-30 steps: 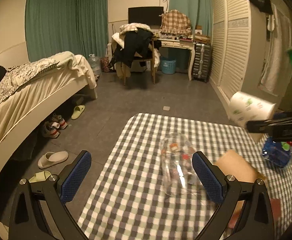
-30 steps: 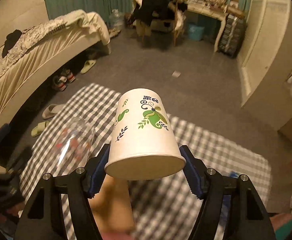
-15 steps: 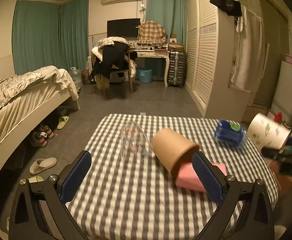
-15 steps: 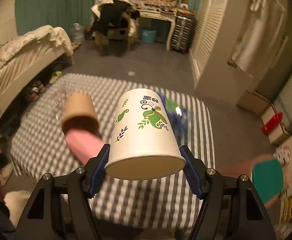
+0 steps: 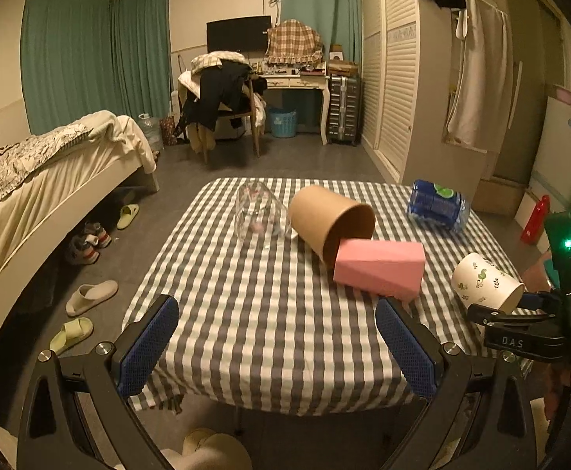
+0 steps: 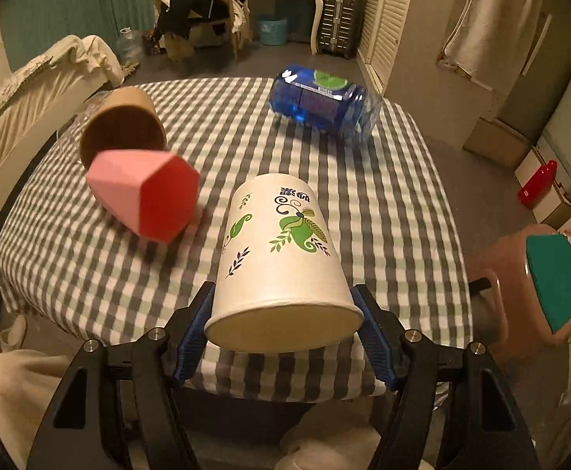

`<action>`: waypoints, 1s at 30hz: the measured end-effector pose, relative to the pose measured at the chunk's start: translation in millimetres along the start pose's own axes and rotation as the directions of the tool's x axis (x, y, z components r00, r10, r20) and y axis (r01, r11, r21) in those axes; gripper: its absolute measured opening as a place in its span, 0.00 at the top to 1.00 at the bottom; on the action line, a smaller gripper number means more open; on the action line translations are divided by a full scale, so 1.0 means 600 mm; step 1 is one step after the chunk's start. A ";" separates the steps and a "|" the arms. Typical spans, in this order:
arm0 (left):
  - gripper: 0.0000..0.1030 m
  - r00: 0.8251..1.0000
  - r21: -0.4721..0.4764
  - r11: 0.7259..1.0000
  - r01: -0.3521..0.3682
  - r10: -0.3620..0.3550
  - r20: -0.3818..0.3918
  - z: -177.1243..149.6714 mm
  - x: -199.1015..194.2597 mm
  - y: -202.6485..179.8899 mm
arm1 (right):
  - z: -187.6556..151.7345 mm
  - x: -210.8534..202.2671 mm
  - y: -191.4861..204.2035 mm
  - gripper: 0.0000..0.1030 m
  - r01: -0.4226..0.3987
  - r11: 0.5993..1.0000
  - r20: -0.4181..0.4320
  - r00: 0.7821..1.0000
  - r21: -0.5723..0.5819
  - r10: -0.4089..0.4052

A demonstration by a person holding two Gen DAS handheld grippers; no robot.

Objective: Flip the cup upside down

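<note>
The right gripper [image 6: 285, 333] grasps the paper cup [image 6: 281, 258] near its rim, one pad on each side. The cup lies tilted between the fingers, base pointing forward, above the near edge of the desk [image 6: 402, 180]. The left gripper [image 5: 277, 344] is released, fingers spread, holding nothing.

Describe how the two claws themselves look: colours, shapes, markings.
Both claws are black plastic frames with triangular cut-outs and silver screws. The left claw has blue textured pads on its fingers; the right claw has the same blue pads. From the left view, the right one bears white letters "DAS" and carries a phone-like device with a green light.
</note>
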State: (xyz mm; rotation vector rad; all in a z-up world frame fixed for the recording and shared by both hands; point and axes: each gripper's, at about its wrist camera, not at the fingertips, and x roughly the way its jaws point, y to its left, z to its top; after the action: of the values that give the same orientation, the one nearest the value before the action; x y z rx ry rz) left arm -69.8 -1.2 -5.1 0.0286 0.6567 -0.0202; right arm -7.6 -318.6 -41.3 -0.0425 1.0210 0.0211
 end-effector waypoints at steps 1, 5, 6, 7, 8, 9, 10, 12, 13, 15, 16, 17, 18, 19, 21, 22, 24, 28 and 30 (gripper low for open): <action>0.00 1.000 0.002 1.000 -0.003 0.003 -0.002 -0.003 0.000 -0.003 | -0.004 0.003 -0.001 0.34 0.001 1.000 0.000 1.000 0.001 -0.001; 0.00 1.000 0.007 1.000 0.004 -0.004 -0.021 -0.013 0.005 -0.018 | -0.015 0.014 -0.001 0.34 -0.007 1.000 0.012 1.000 0.009 0.007; 0.00 0.999 0.005 1.000 0.007 -0.007 -0.031 -0.015 0.008 -0.023 | -0.015 0.017 0.002 0.34 -0.013 1.000 0.015 1.000 0.010 0.013; 0.00 0.999 0.005 1.000 0.007 -0.006 -0.038 -0.018 0.012 -0.030 | -0.017 0.019 0.002 0.33 -0.016 1.000 0.016 1.000 0.007 0.016; 0.00 0.999 0.006 1.000 0.007 -0.007 -0.044 -0.021 0.015 -0.035 | -0.021 0.022 0.001 0.33 -0.019 1.000 0.026 0.999 0.004 0.019; 0.00 0.999 0.009 1.000 0.009 -0.009 -0.052 -0.023 0.018 -0.042 | -0.023 0.022 0.000 0.33 -0.023 1.000 0.034 0.999 0.004 0.023; 0.00 0.998 0.013 1.000 0.011 -0.011 -0.059 -0.024 0.022 -0.049 | -0.024 0.022 0.000 0.32 -0.030 1.000 0.038 0.999 0.002 0.030; 0.00 0.997 0.016 1.000 0.015 -0.013 -0.076 -0.024 0.030 -0.061 | -0.024 0.022 -0.002 0.30 -0.042 0.999 0.045 0.998 -0.011 0.043; 0.00 0.997 0.017 1.000 0.015 -0.014 -0.082 -0.023 0.033 -0.066 | -0.024 0.023 -0.002 0.29 -0.043 0.999 0.048 0.998 -0.019 0.044; 0.00 0.995 0.023 1.000 0.018 -0.016 -0.099 -0.018 0.042 -0.079 | -0.025 0.014 -0.009 0.18 -0.046 0.999 0.079 0.996 -0.018 0.047; 0.00 0.994 0.029 0.999 0.016 -0.013 -0.105 -0.015 0.044 -0.083 | -0.024 0.005 -0.015 0.17 -0.059 0.998 0.094 0.994 -0.015 0.060; 0.00 0.994 0.036 0.999 0.013 -0.009 -0.108 -0.010 0.047 -0.089 | -0.022 -0.005 -0.022 0.16 -0.076 0.997 0.108 0.991 -0.011 0.077; 0.00 0.994 0.047 0.999 0.005 0.000 -0.106 -0.001 0.049 -0.097 | -0.020 -0.016 -0.030 0.16 -0.087 0.996 0.122 0.989 -0.008 0.087; 0.00 0.994 0.054 0.999 -0.004 0.010 -0.106 0.006 0.051 -0.102 | -0.014 -0.030 -0.040 0.14 -0.092 0.996 0.142 0.986 -0.004 0.092; 0.00 0.994 0.074 0.997 -0.010 0.019 -0.111 0.023 0.055 -0.118 | 0.000 -0.059 -0.062 0.09 -0.068 0.998 0.178 0.982 -0.015 0.070; 0.00 0.994 0.091 0.996 0.000 0.011 -0.111 0.035 0.056 -0.131 | 0.008 -0.068 -0.070 0.09 -0.047 0.999 0.182 0.982 -0.026 0.051; 0.00 0.995 0.114 0.993 0.014 -0.002 -0.102 0.052 0.056 -0.153 | 0.031 -0.089 -0.089 0.09 0.007 0.999 0.204 0.979 -0.048 0.003; 0.00 0.992 0.164 0.983 0.081 -0.063 -0.110 0.085 0.062 -0.218 | 0.076 -0.119 -0.120 0.09 0.086 0.995 0.251 0.965 -0.058 -0.069; 0.00 0.985 0.177 0.976 0.129 -0.104 -0.139 0.090 0.075 -0.247 | 0.092 -0.126 -0.135 0.09 0.106 0.993 0.275 0.957 -0.047 -0.089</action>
State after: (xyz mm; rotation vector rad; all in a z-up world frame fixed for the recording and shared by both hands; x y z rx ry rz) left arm -5.3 -151.8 7.3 0.1718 0.7843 -0.1944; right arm 2.7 -397.1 54.0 -0.1425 0.7410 -0.0315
